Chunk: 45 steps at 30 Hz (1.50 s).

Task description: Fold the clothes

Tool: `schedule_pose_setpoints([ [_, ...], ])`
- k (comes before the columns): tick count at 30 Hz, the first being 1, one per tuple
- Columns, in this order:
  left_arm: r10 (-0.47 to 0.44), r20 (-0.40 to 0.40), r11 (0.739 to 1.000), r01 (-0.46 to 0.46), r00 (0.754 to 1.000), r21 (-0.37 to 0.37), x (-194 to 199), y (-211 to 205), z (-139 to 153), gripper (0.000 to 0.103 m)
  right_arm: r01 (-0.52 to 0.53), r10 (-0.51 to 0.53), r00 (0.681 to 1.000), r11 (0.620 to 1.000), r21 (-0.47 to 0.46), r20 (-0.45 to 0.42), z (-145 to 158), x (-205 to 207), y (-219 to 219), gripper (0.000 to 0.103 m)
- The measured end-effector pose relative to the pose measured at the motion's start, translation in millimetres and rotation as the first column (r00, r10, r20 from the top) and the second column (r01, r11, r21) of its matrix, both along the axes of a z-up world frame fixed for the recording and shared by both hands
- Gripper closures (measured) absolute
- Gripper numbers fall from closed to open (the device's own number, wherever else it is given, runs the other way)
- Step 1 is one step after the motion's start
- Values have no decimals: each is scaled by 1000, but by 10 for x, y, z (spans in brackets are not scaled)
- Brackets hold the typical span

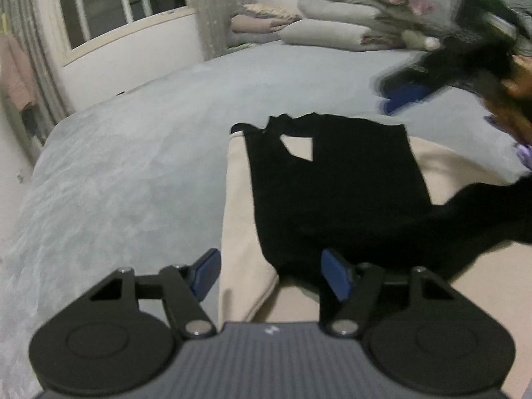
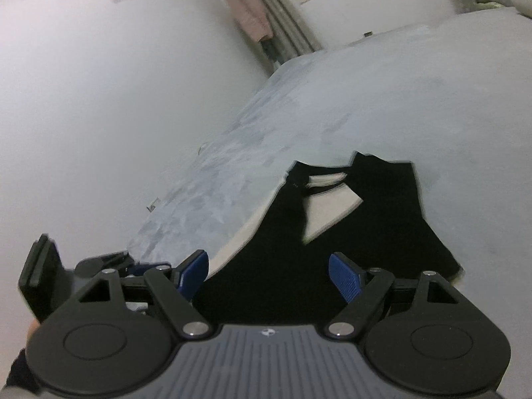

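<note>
**Two tongs over a black garment on a grey bed**

One wide bed [image 1: 133,166] with a pale grey cover fills the room's middle; white walls meet it, and a window [image 1: 109,0] with grey curtains stands beyond its far edge. A pink cloth [image 2: 249,10] hangs by the curtains. At the head of the bed lies a stack of folded bedding [image 1: 352,16], grey and beige layers with a mauve piece on top.

The black garment [image 1: 332,183] lies flat on a beige cloth [image 1: 242,219] spread on the bed, its neck end away from the cameras, beige showing through an opening near the top.

The left tongs [image 1: 271,274] stand apart at the garment's near edge, with the corner of the cloth between the blue pads, not pressed. The right tongs [image 2: 268,274] are apart too, above the black fabric and gripping nothing.
</note>
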<state>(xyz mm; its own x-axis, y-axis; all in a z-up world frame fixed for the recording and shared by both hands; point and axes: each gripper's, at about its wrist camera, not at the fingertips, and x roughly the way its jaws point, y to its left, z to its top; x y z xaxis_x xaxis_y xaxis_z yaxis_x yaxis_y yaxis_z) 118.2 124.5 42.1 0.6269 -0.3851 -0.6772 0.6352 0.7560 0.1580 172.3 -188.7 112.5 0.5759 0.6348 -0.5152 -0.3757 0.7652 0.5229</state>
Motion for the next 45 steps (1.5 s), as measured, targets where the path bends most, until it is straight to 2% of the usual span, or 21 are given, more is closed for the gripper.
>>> schedule_pose_setpoints([
  [2, -14, 0, 999, 14, 1000, 35, 5, -23, -65, 38, -10, 10, 1000, 1000, 2, -26, 45, 253, 158, 24],
  [5, -6, 0, 996, 6, 1000, 87, 45, -71, -174, 38, -8, 4, 999, 997, -77, -49, -38, 610, 432, 24],
  [8, -6, 0, 990, 5, 1000, 137, 95, -133, -293, 41, -13, 2, 997, 989, -146, -75, -215, 812, 610, 33],
  [10, 6, 9, 991, -7, 1000, 136, 121, -139, -312, 49, -12, -3, 997, 982, -186, -81, -328, 906, 694, 41],
  [11, 14, 14, 991, -16, 1000, 130, 137, -137, -313, 64, -11, -6, 996, 979, -202, -84, -379, 949, 725, 44],
  [12, 33, 20, 991, -35, 999, 130, 167, -134, -308, 80, -12, -7, 996, 978, -209, -89, -416, 992, 739, 52],
  [13, 52, 25, 990, -55, 998, 130, 197, -132, -303, 84, -15, -5, 996, 977, -211, -95, -448, 1034, 754, 61],
  [15, 60, 15, 994, -61, 998, 96, 226, -90, -284, 93, -28, 7, 995, 974, -226, -96, -480, 1080, 788, 71],
  [18, 68, 3, 997, -68, 998, 43, 245, -24, -248, 93, -42, 23, 995, 977, -207, -96, -477, 1135, 799, 95],
  [21, 140, -25, 986, -142, 990, -84, 291, 187, -126, 93, -48, 41, 996, 994, -95, -75, -369, 1179, 741, 96],
  [23, 191, -53, 966, -197, 980, -166, 320, 350, -53, 93, -52, 49, 997, 997, -54, -59, -267, 1228, 754, 96],
  [26, 284, -133, 910, -311, 949, -274, 387, 623, -28, 93, -59, 57, 997, 997, -47, -47, -154, 1339, 860, 96],
  [28, 340, -200, 860, -389, 919, -331, 442, 799, -51, 93, -67, 65, 997, 997, -40, -46, -121, 1428, 974, 96],
  [30, 403, -290, 783, -491, 868, -383, 505, 1006, -133, 93, -76, 74, 996, 996, -36, -46, -111, 1515, 1119, 96],
  [33, 471, -431, 635, -635, 769, -439, 575, 1372, -296, 94, -83, 80, 996, 994, -67, -48, -162, 1681, 1377, 96],
  [35, 463, -467, 579, -656, 753, -484, 576, 1523, -362, 95, -81, 75, 996, 986, -144, -51, -240, 1785, 1550, 96],
  [37, 426, -444, 587, -614, 789, -527, 555, 1484, -289, 92, -83, 70, 996, 969, -231, -62, -353, 1876, 1738, 96],
  [39, 404, -402, 632, -568, 822, -526, 550, 1311, -184, 78, -76, 62, 996, 966, -248, -65, -415, 1892, 1801, 94],
  [41, 374, -369, 674, -523, 851, -522, 555, 1137, -103, 71, -64, 50, 997, 970, -233, -64, -443, 1866, 1788, 88],
  [44, 365, -297, 773, -465, 882, -431, 536, 901, -51, 60, -49, 38, 998, 974, -222, -54, -382, 1774, 1633, 74],
  [45, 361, -270, 805, -445, 893, -393, 525, 822, -37, 55, -52, 42, 998, 973, -224, -50, -360, 1746, 1595, 64],
])
